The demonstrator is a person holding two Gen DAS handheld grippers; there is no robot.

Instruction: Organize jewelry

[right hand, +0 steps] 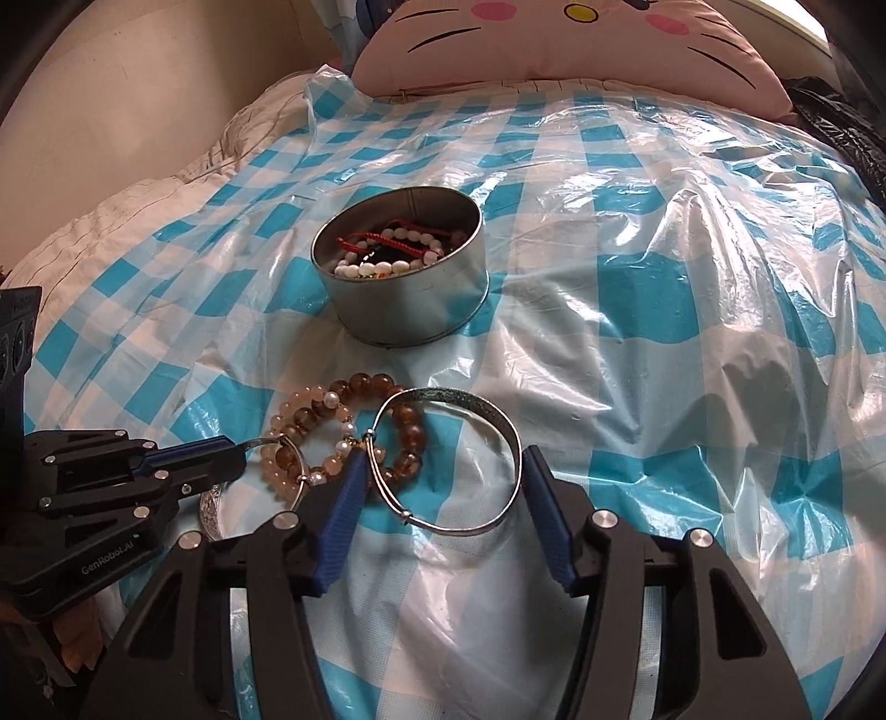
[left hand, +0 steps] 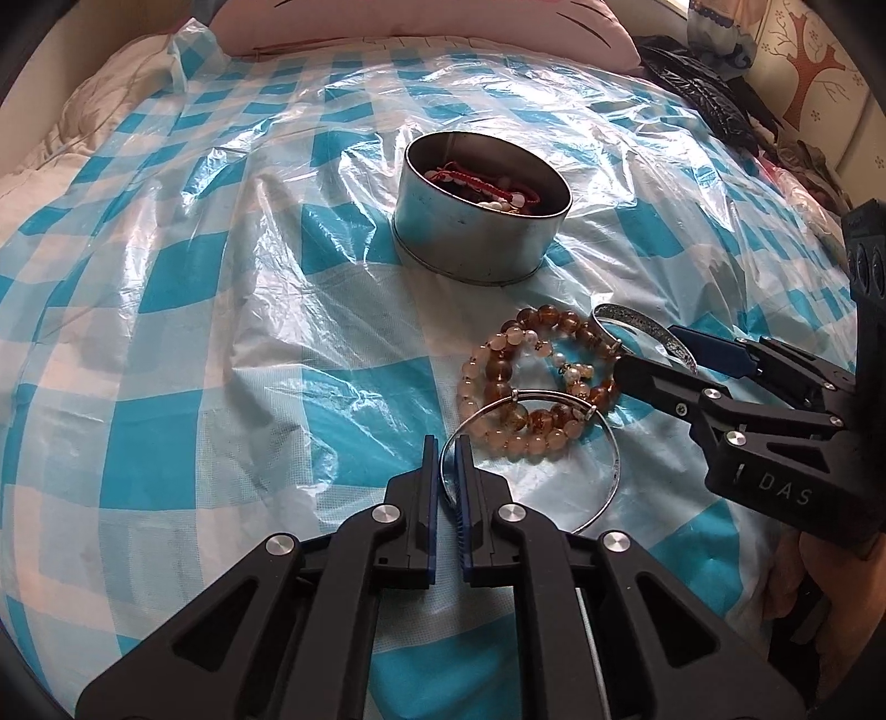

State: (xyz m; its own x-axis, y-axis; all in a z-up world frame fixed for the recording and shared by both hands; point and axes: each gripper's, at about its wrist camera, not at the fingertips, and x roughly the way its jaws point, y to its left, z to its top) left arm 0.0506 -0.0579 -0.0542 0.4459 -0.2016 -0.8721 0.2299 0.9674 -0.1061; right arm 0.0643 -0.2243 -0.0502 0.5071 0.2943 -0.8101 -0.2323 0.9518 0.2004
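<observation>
A round metal tin (left hand: 482, 243) (right hand: 407, 310) sits on the checked plastic sheet with red cord and white bead bracelets inside. In front of it lies a pile of amber and peach bead bracelets (left hand: 531, 382) (right hand: 338, 437). My left gripper (left hand: 447, 448) (right hand: 235, 451) is shut on a thin silver bangle (left hand: 606, 443) (right hand: 296, 471) at its left rim. My right gripper (right hand: 443, 459) (left hand: 653, 354) is open, its fingers on either side of a wide engraved silver bangle (right hand: 476, 404) (left hand: 648, 324) lying on the sheet.
The blue-and-white checked plastic sheet (left hand: 221, 332) (right hand: 664, 332) covers a bed. A pink cat-face pillow (right hand: 565, 50) lies at the far end, a white quilt (right hand: 111, 221) at the left, and dark clothing (left hand: 709, 94) at the far right.
</observation>
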